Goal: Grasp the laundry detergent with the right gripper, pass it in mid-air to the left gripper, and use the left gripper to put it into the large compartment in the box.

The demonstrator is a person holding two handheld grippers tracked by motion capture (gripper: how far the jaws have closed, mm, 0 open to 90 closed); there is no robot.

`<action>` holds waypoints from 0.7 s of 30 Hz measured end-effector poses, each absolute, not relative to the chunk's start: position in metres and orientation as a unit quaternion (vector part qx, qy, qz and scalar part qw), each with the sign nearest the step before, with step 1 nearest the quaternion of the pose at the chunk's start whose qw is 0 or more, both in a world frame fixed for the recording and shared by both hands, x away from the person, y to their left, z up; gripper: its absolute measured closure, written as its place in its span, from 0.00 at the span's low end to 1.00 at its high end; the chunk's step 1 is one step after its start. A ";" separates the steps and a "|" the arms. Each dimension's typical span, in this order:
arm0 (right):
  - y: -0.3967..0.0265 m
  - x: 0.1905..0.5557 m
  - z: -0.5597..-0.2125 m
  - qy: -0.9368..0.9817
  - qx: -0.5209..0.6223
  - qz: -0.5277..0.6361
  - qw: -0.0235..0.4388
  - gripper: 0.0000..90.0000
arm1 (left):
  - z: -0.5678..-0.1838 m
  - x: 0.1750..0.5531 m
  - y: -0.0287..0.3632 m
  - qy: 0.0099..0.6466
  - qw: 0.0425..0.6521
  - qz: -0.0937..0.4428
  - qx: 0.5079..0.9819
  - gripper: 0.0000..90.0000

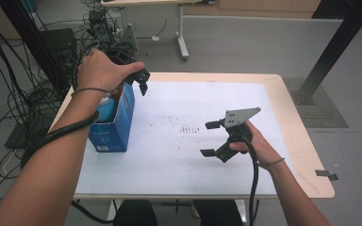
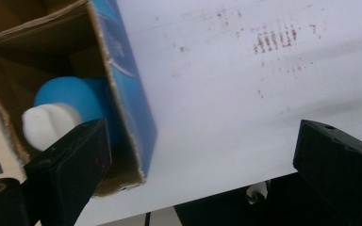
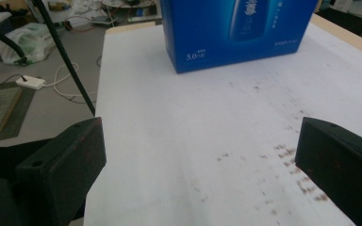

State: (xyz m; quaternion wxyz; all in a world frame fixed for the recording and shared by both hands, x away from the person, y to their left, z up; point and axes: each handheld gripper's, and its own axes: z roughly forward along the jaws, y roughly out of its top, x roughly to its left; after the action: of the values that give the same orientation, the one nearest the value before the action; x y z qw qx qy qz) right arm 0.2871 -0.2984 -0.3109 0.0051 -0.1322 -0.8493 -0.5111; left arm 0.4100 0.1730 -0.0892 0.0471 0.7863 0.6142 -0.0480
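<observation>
One box: a blue carton [image 1: 114, 122] stands upright near the left edge of the table, its top flaps open; brown cardboard shows inside in the left gripper view.
One bottle: a blue bottle [image 2: 70, 96] with a white cap [image 2: 45, 125] stands inside the carton, its top below the rim.
Writing on the box: in the right gripper view the carton's face [image 3: 235, 33] carries "5.0" in white near its lower left corner, with small print after it too fine to read; a tall picture of a product sits in the middle of the face, with larger white characters above that are cut off and blurred. On the lower front, from the high view, small white print that I cannot make out.
Two grippers: one in each of the person's hands.
Left gripper [image 1: 143, 81]: held just above the open top of the carton, on its far side; jaws wide apart, nothing between them, one jaw over the carton's mouth and the other over the white sheet.
Right gripper [image 1: 209, 139]: held above the middle-right of the table, well apart from the carton, pointing toward it; jaws wide apart, nothing between them.
One white sheet [image 1: 179, 155]: covers most of the tabletop, with rows of small brown marks near its middle.
One table [image 1: 306, 155]: pale wood, bare along its edges.
</observation>
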 end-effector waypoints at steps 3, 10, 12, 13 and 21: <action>-0.304 0.288 -0.305 -0.855 -0.144 -0.498 0.005 0.03 | -0.091 0.410 0.168 0.608 0.047 -0.050 0.791 0.06; -0.311 0.291 -0.284 -0.874 -0.165 -0.457 0.004 0.03 | -0.101 0.407 0.152 0.589 0.045 -0.059 0.805 0.06; -0.313 0.292 -0.277 -0.881 -0.171 -0.442 0.007 0.03 | -0.103 0.406 0.149 0.584 0.045 -0.061 0.808 0.06; -0.313 0.293 -0.274 -0.884 -0.175 -0.433 0.007 0.03 | -0.104 0.405 0.148 0.581 0.047 -0.060 0.811 0.06; -0.318 0.293 -0.256 -0.903 -0.195 -0.382 -0.005 0.03 | -0.112 0.399 0.133 0.564 0.050 -0.060 0.822 0.06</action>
State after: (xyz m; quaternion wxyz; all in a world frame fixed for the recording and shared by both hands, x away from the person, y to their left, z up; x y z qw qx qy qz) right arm 0.2933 -0.3184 -0.2563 -0.0049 -0.1949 -0.9035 -0.3818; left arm 0.3992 0.1330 -0.1123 0.0501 0.8219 0.5642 -0.0597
